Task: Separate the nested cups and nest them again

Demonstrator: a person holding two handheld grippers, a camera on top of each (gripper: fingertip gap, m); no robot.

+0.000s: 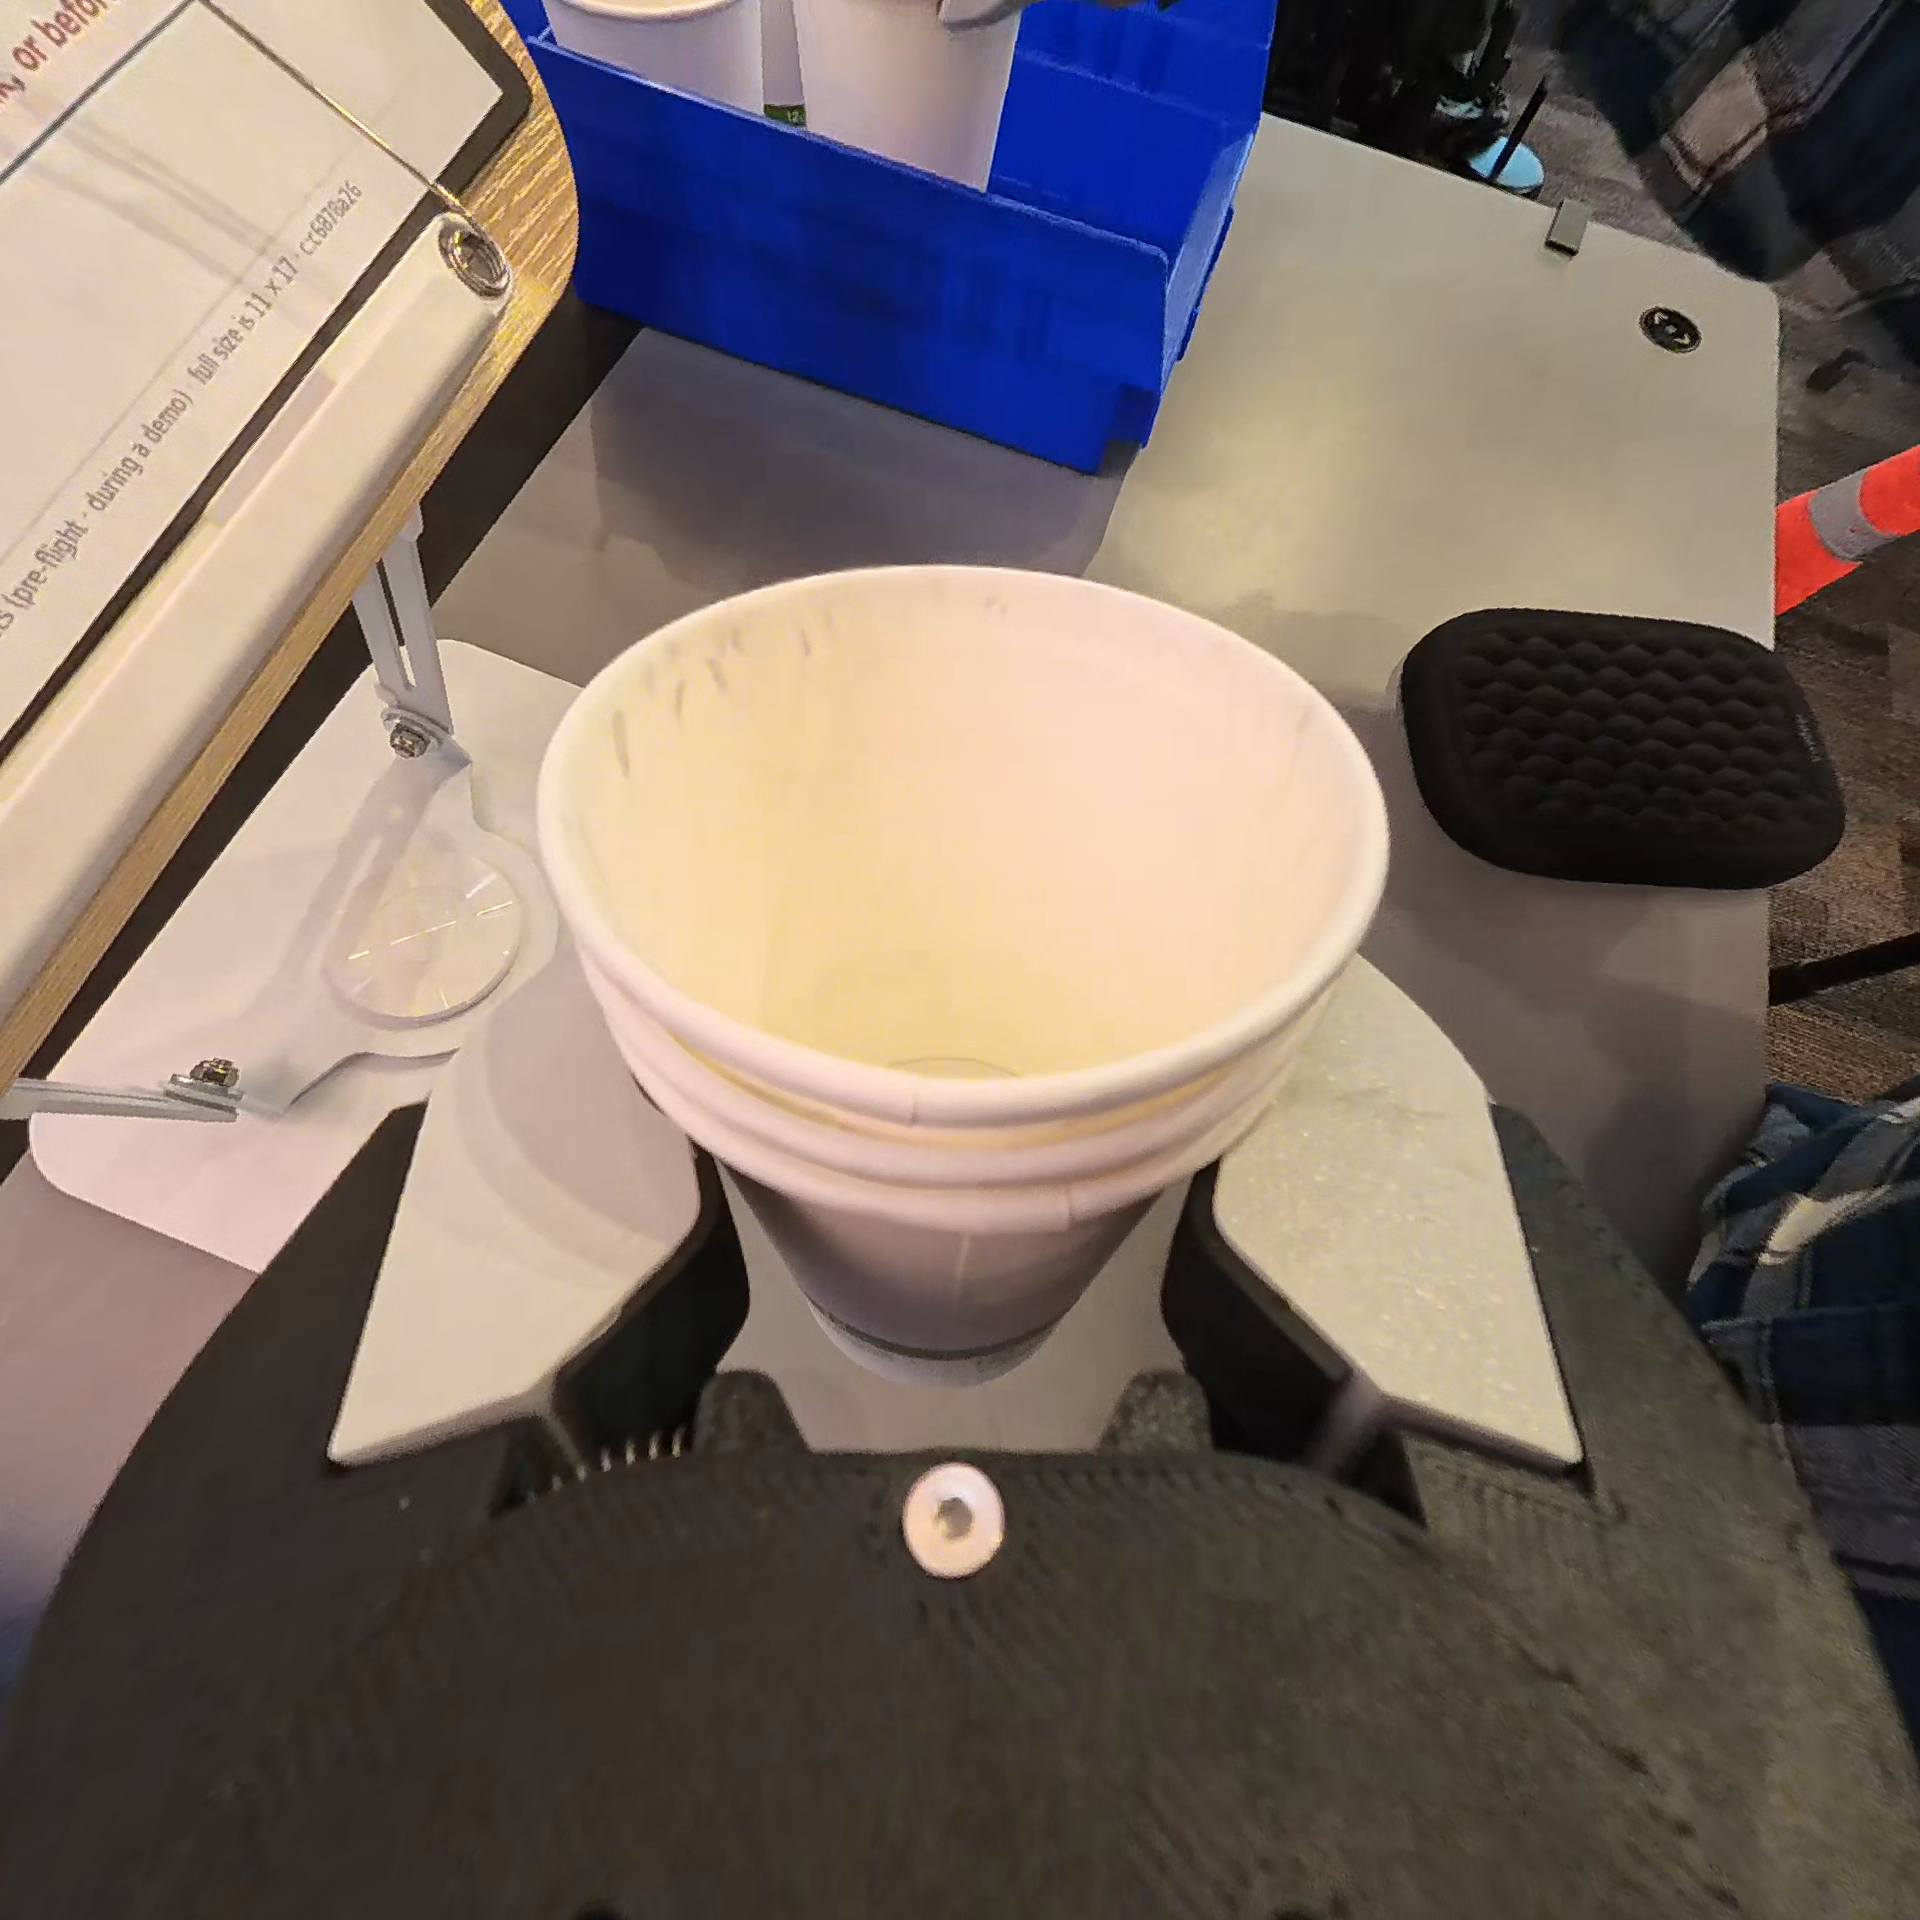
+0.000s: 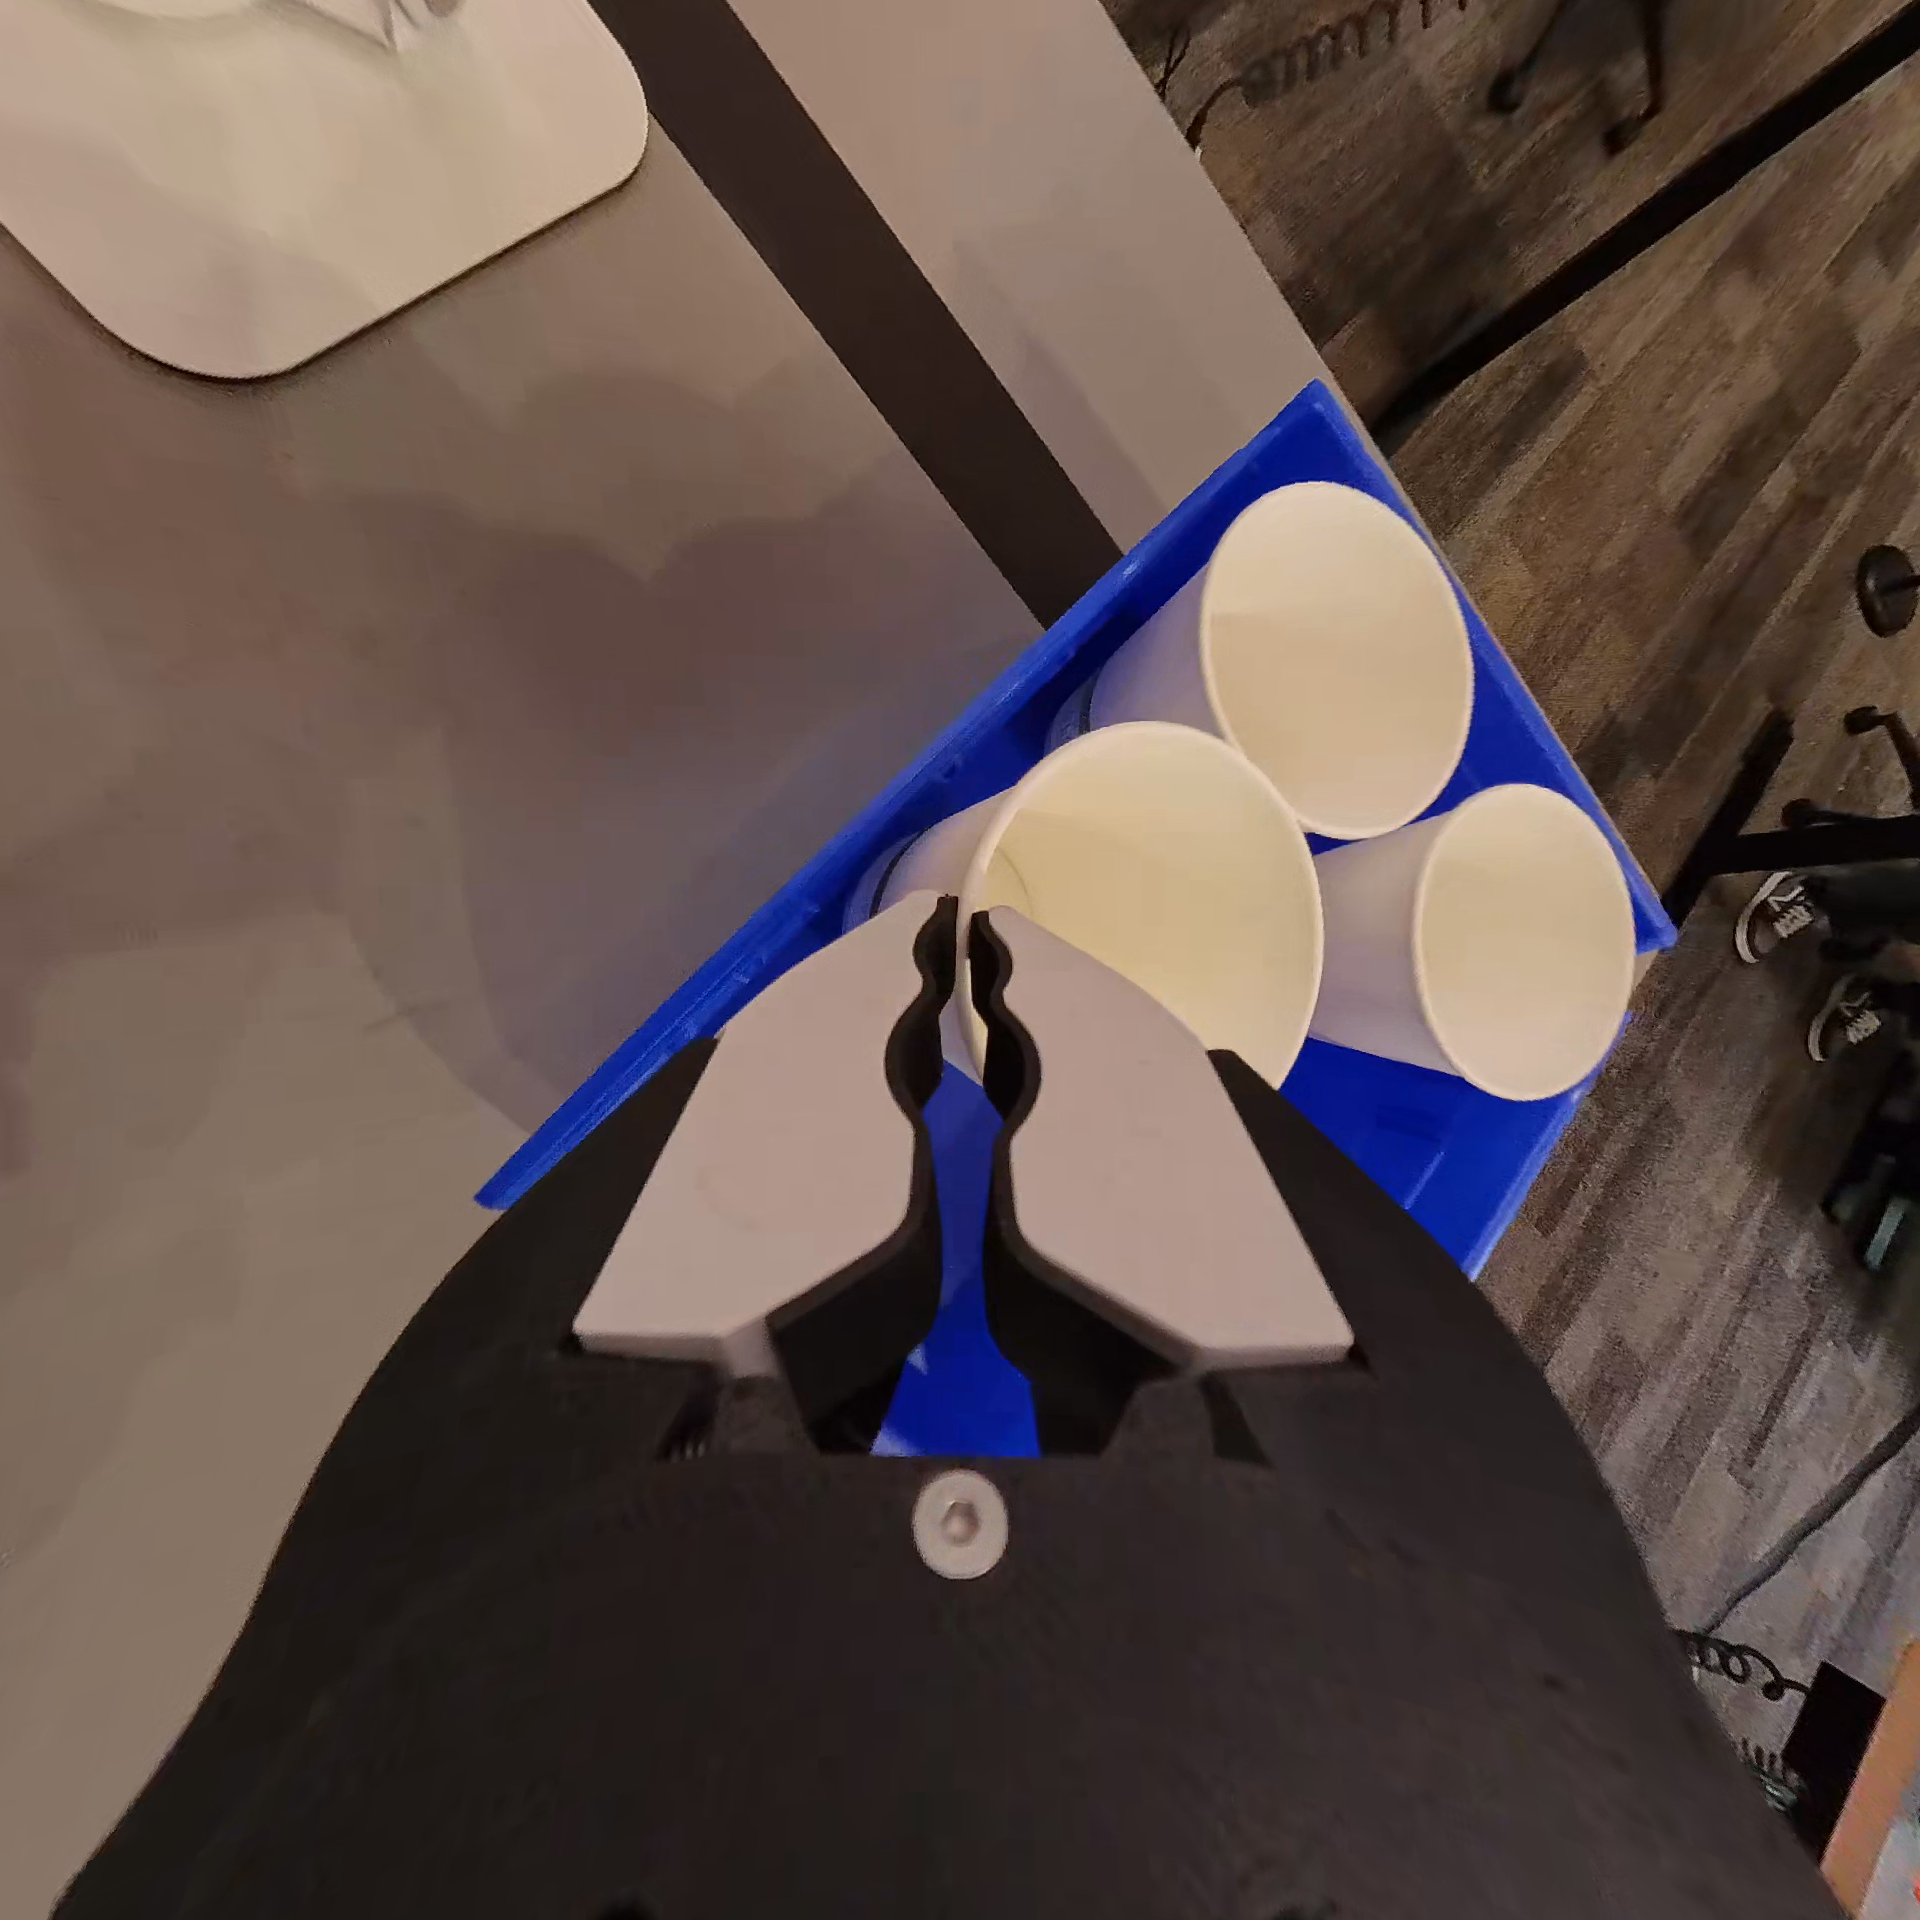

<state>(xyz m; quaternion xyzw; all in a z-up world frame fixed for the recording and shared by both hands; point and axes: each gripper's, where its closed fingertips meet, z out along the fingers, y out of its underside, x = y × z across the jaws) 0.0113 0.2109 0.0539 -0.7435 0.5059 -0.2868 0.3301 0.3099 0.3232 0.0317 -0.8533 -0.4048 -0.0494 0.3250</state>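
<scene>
In the left wrist view a stack of nested white paper cups [image 1: 961, 831] stands upright on the grey table [image 1: 1351, 499], showing three rolled rims. My left gripper [image 1: 956, 1226] is open wide, with one finger on each side of the stack's lower body; its fingertips are hidden under the rims. In the right wrist view my right gripper [image 2: 961, 920] is shut on the rim of a white cup [image 2: 1153, 894], one pad inside the wall and one outside. That cup is in the blue bin [image 2: 1382, 1153] beside two other white cups [image 2: 1340, 655] [image 2: 1517, 935].
The blue bin [image 1: 883, 270] stands behind the stack at the table's far side. A black ridged pad [image 1: 1621, 748] lies to the right. A sign on a metal stand [image 1: 208, 312] with a clear base [image 1: 416, 935] is to the left. A white base plate [image 2: 291, 177] lies farther off. Left tips to right tips: about 35 cm.
</scene>
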